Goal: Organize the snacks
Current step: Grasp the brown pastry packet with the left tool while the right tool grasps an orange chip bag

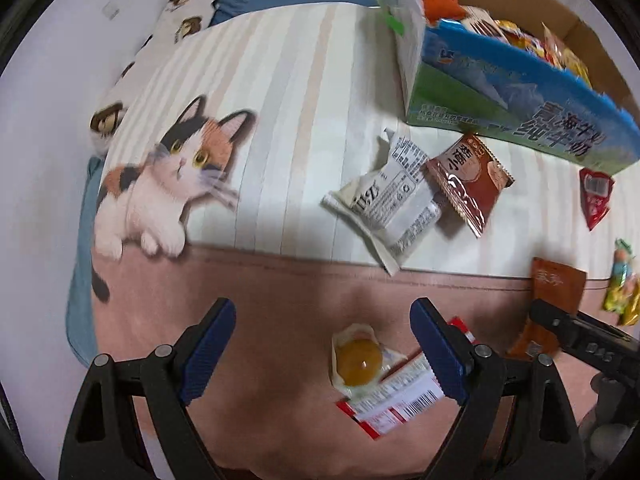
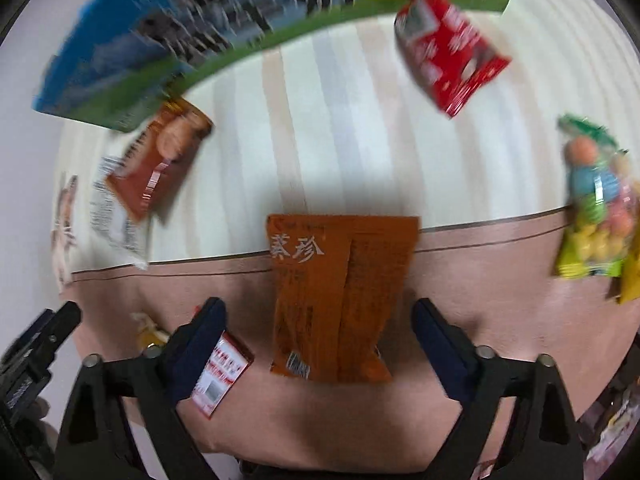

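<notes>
Hovering over the cat-print blanket (image 1: 280, 120), we keep the left tongs (image 1: 324, 344) spread around a clear-wrapped yellow snack (image 1: 357, 360) at lower centre. Our right tongs (image 2: 318, 340), also spread, straddle an orange packet (image 2: 340, 292) without pinching it; the milk carton box (image 1: 520, 92) of snacks sits upper right.

- Orange packet (image 2: 340, 300) lies flat, well in front of the blue-green carton (image 2: 168, 40).
- Clear-wrapped yellow snack (image 1: 357, 358) lies atop a red-white packet (image 1: 394, 404), farther from the carton.
</notes>
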Demonstrator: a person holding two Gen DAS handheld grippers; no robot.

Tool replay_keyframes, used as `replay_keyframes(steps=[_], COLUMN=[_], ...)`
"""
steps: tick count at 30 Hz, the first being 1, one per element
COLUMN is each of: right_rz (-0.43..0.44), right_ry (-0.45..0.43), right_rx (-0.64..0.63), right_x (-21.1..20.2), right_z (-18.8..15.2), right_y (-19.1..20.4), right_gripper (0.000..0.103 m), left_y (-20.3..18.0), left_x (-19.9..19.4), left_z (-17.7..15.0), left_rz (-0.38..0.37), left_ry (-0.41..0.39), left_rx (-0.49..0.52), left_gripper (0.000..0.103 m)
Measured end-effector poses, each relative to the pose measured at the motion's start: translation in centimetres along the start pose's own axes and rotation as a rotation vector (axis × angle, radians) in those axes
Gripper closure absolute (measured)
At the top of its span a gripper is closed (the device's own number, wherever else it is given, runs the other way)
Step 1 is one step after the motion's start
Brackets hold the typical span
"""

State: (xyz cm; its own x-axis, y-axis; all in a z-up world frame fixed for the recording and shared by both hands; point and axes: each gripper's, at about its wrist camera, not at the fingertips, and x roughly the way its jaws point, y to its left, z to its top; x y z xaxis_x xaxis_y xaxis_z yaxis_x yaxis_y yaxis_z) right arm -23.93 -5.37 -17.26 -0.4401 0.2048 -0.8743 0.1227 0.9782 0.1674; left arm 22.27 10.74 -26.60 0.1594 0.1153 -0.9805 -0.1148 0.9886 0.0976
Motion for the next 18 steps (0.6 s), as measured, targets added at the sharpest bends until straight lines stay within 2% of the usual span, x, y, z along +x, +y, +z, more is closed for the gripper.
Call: replay_keyframes(steps=[1, 5, 10, 12, 16, 18], right_rz=[-0.026, -0.055, -0.028, -0.023, -0.018, -0.016], right_ry=[0.007, -0.024, -0.027, -0.026, -0.024, -0.023], right_rx=[-0.002, -0.022, 0.005, 0.017, 0.029, 0.034], right_x=[0.7, 1.1, 0.4, 0.2, 0.1, 0.1], right_z=[-0.1, -0.6, -0.8, -0.7, -0.9, -0.9], right_y=[0.1, 0.0, -1.1, -1.6, -1.9, -2.1], right_gripper=[0.033, 0.044, 0.048, 0.048, 0.048, 0.048], left_y=[-0.4, -3.4, -7.5, -8.9, -11.4, -12.2], left_x=[0.1, 0.6, 1.5, 2.2, 3.5, 4.3], left_z=[0.5, 2.7, 4.6, 5.2, 6.1, 6.3], left_rz=[-0.001, 0.049, 0.042, 0.066, 0.002, 0.003], left_ry=[-0.002, -0.034, -0.035, -0.025, 0.051, 0.066], left_rx=[0.023, 0.205, 0.399, 0.451, 0.485, 0.494], left_gripper=[0.014, 0.014, 0.014, 0.014, 0.014, 0.014])
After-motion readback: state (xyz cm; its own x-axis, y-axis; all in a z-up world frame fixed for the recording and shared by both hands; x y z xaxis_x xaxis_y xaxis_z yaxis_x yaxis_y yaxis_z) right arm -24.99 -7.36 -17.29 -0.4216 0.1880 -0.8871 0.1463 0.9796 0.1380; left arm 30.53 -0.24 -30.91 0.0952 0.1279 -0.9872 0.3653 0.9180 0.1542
